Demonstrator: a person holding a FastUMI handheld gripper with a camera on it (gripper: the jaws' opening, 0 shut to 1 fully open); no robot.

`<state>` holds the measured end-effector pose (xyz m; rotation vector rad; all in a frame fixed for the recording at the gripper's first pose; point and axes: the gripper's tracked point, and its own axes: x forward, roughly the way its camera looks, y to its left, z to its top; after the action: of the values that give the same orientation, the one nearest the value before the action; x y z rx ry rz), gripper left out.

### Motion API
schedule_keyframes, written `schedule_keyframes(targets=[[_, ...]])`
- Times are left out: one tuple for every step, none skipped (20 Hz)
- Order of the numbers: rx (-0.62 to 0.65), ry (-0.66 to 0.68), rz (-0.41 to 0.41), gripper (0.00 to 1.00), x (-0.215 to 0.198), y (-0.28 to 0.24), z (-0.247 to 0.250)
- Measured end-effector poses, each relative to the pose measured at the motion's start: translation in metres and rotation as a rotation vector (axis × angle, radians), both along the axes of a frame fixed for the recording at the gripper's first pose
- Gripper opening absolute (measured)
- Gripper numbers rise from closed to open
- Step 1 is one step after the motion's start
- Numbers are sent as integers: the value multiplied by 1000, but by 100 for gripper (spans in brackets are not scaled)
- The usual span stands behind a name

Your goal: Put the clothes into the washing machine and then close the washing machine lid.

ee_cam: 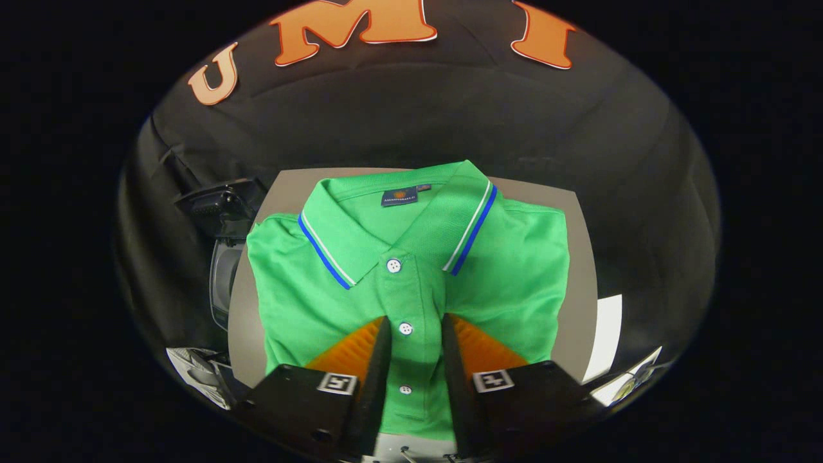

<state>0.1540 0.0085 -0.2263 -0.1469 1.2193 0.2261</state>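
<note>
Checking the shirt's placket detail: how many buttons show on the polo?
3 on the polo: one at the collar, one between the open tongs' tips, one nearer, between the fingers. More may be hidden.

Claw [415, 325] of two ridged fingers on blocky black mounts (each bearing a square marker)

We see our tongs [415, 325] pointing forward and a little downward, with the two fingers standing side by side and almost parallel to each other. The left finger [378, 366] and the right finger [452, 366] are apart, with a narrow gap between them, so the jaws are partly open and they do not press on anything. Behind each finger we see its blocky mount, and each mount carries a small square marker on its top, one on the left [337, 383] and one on the right [493, 380].
</note>
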Motion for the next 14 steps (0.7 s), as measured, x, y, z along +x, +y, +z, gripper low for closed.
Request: schedule_keyframes(targets=[[6,0,9,45,-1,1,-2],[22,-12,-1,34,0,1,3],[36,-27,-22,18,1,1,1],[47,-50,-21,10,1,2,-2],[60,-99,-23,10,0,0,4],[75,-154,-8,8,2,2,2],[105,-231,-1,8,2,3,1],[149,-318,-16,8,4,5,1],[206,-419,-41,8,5,9,3],[267,-505,-78,8,6,12,3],[342,-589,-120,8,10,19,5],[413,-656,-156,8,14,26,7],[468,-714,-173,8,18,33,10],[493,-762,-175,8,19,35,13]])
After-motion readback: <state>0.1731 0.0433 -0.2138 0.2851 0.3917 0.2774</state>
